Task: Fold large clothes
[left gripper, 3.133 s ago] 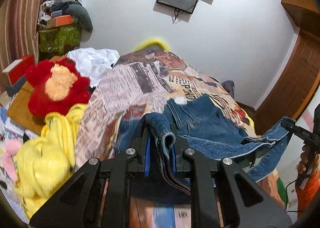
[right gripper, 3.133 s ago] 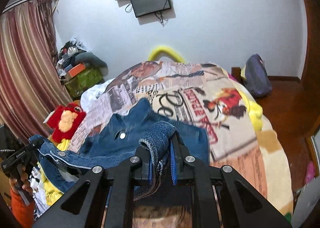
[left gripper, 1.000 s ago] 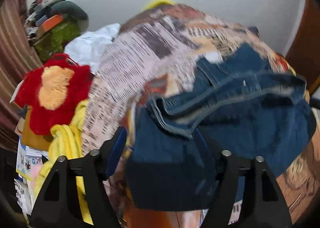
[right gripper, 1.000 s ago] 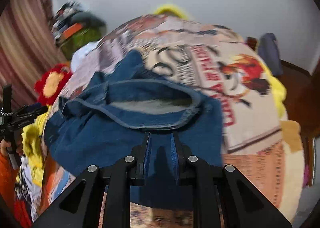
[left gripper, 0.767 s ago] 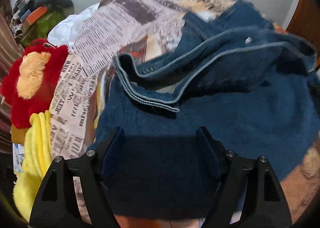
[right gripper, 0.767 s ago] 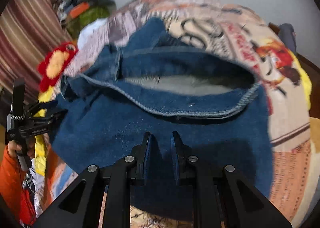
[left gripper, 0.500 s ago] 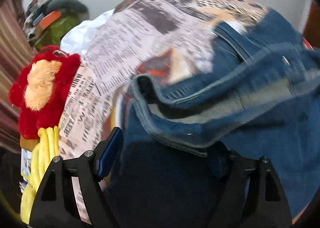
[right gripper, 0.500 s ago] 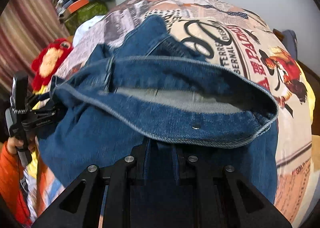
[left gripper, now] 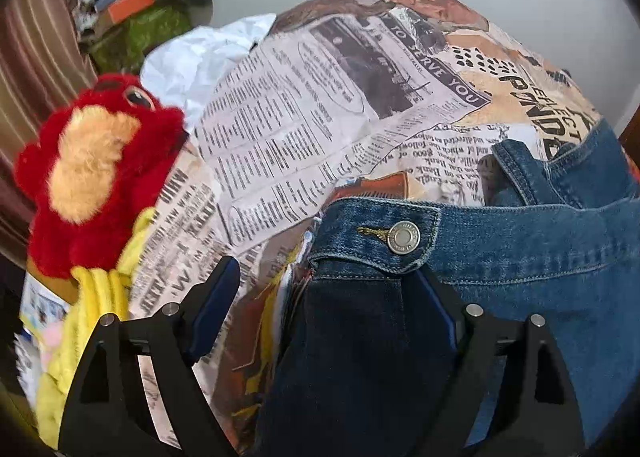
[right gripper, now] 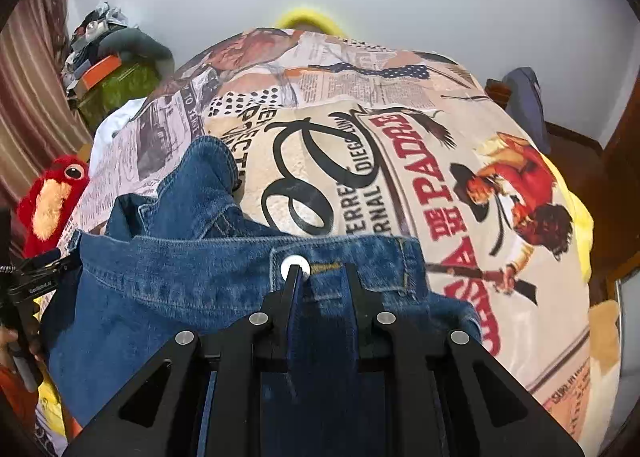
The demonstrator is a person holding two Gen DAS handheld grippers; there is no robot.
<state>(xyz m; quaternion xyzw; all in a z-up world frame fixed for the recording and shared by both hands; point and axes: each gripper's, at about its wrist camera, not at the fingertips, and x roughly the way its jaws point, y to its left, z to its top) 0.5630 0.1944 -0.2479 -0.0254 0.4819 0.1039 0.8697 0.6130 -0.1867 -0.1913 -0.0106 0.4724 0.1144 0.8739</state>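
Now the blue denim jacket (right gripper: 168, 289) lies on the bed, on top of the printed blanket (right gripper: 400, 161), folded over on itself. In the right wrist view the jacket fills the spot from about 6 o'clock out to 9 o'clock, and one sleeve (right gripper: 204, 173) pokes up toward 11 o'clock.

The right gripper (right gripper: 322, 281) is closed tight on a fold of denim just below the hem band, right by a shiny metal button (right gripper: 295, 268). The cloth is pinched between its two fingers.

The left gripper (left gripper: 332, 289) has just been opening its jaws. They stand wide now. The corner of the jacket with its metal button (left gripper: 403, 237) sits between them, but the left finger is well off the cloth. At the right finger I cannot tell if the pad touches. So the left side looks let go.

A red plush toy (left gripper: 88, 177) sits off at 9 o'clock in the left wrist view, with a yellow towel (left gripper: 88, 317) below it at 8 o'clock.

I think the step in hand is laying down the first fold. Next, the right gripper should let go too. Then both can pull back and look for the sleeve or a side edge to fold in. Take care that the cloth does not drag along when the fingers lift away.
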